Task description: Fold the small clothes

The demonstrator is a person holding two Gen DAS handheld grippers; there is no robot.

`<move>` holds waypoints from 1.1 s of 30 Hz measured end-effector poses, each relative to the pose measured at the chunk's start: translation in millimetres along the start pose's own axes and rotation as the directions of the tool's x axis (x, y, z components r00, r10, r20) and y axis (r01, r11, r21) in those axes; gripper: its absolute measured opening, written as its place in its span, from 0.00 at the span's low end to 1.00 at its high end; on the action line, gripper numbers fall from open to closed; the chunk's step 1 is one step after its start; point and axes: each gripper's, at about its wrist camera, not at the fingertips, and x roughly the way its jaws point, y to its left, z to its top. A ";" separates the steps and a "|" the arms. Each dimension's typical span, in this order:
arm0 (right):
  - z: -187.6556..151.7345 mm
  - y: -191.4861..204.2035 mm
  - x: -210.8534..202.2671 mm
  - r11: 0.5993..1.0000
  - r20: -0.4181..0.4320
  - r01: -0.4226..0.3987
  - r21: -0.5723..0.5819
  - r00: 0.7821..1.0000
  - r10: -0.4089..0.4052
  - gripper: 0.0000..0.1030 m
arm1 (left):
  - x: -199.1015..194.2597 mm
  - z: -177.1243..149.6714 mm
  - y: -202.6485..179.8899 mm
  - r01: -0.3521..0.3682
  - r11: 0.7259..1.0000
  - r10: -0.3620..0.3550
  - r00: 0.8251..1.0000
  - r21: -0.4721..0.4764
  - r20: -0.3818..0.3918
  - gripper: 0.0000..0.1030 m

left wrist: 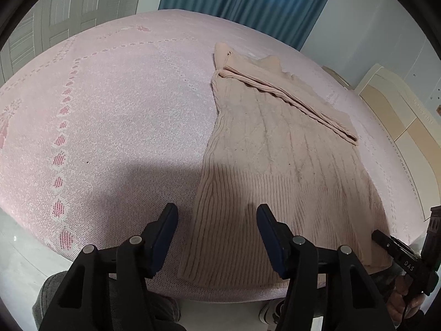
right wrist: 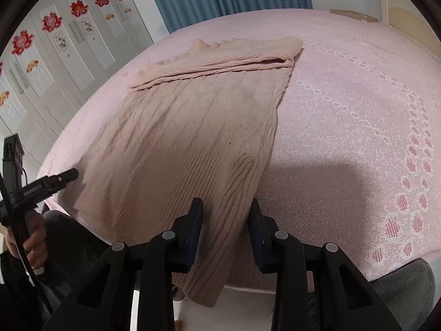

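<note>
With the beige cable-knit sweater [right wrist: 193,127] lying flat on the pink bed [left wrist: 110,110], sleeves folded across, both tongs, left [left wrist: 217,220] and right [right wrist: 224,215], hang spread over its ribbed hem [left wrist: 248,220]; pinch both corners evenly.

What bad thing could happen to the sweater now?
The beige cable-knit sweater has its ribbed hem hanging over the edge of the pink patterned bedspread, so a careless pull might drag it toward the floor. The sleeve folded across its top lies loose and could flop open when the hem is lifted. Both the left gripper and right gripper are open at opposite hem corners; uneven grabs may fold it crooked.
</note>
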 end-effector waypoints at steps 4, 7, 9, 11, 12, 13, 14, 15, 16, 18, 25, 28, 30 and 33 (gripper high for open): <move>-2.3 2.1 -0.2 1.000 0.013 0.014 -0.003 1.000 -0.014 0.33 | 0.1 -0.4 -1.7 -0.009 1.000 0.009 1.000 0.006 0.005 0.52; -3.2 6.1 0.2 0.999 0.021 0.041 -0.020 0.999 -0.041 0.33 | 1.3 -0.5 -3.1 -0.026 1.000 0.026 1.000 0.016 0.011 0.49; -4.1 10.4 0.2 0.997 0.028 0.069 -0.031 0.997 -0.068 0.33 | 2.3 -1.0 -4.5 -0.039 0.999 0.039 0.999 0.026 0.013 0.47; -4.7 12.7 0.2 0.995 0.031 0.090 -0.034 0.996 -0.089 0.31 | 1.9 -1.3 -6.2 -0.052 0.998 0.052 0.998 0.040 0.019 0.46; -5.3 13.8 -0.1 0.995 0.027 0.096 -0.036 0.995 -0.095 0.31 | 1.8 -1.5 -6.2 -0.052 0.998 0.051 0.999 0.044 0.017 0.44; -5.6 14.0 -0.8 0.995 0.022 0.092 -0.031 0.996 -0.092 0.29 | 1.3 -1.3 -5.8 -0.043 0.998 0.042 0.999 0.044 0.013 0.43; -5.7 13.0 -1.8 0.997 0.012 0.078 -0.018 0.997 -0.078 0.29 | 0.4 -1.5 -4.9 -0.021 0.999 0.021 1.000 0.041 0.008 0.40; -5.9 12.0 -2.8 0.998 0.004 0.064 -0.004 0.998 -0.064 0.29 | 0.0 -1.6 -3.8 -0.004 0.999 0.004 1.000 0.036 0.001 0.39; -6.2 10.7 -4.1 0.999 -0.002 0.052 0.012 0.999 -0.052 0.29 | 0.1 -1.8 -3.3 0.009 0.999 -0.009 1.000 0.032 -0.005 0.39; -7.8 9.0 -6.2 0.999 -0.015 0.033 0.035 0.999 -0.033 0.29 | -1.2 -3.2 0.1 0.050 0.999 -0.050 0.999 0.017 -0.020 0.38; -11.6 21.5 -6.6 0.999 -0.040 0.025 0.023 0.999 -0.024 0.29 | -3.3 -8.6 11.1 0.184 0.981 -0.188 0.980 -0.062 -0.063 0.33; -11.8 26.4 -5.2 1.000 -0.045 0.025 0.015 0.999 -0.024 0.29 | -4.2 -12.4 13.2 0.218 0.972 -0.225 0.972 -0.087 -0.070 0.33; -11.2 26.2 -3.8 0.999 -0.047 0.023 0.022 0.999 -0.022 0.29 | -2.7 -11.8 14.4 0.228 0.969 -0.236 0.969 -0.100 -0.072 0.33; -10.0 23.5 -3.7 0.999 -0.050 0.007 0.042 0.999 -0.005 0.29 | 1.7 -8.8 18.2 0.255 0.956 -0.267 0.961 -0.142 -0.071 0.33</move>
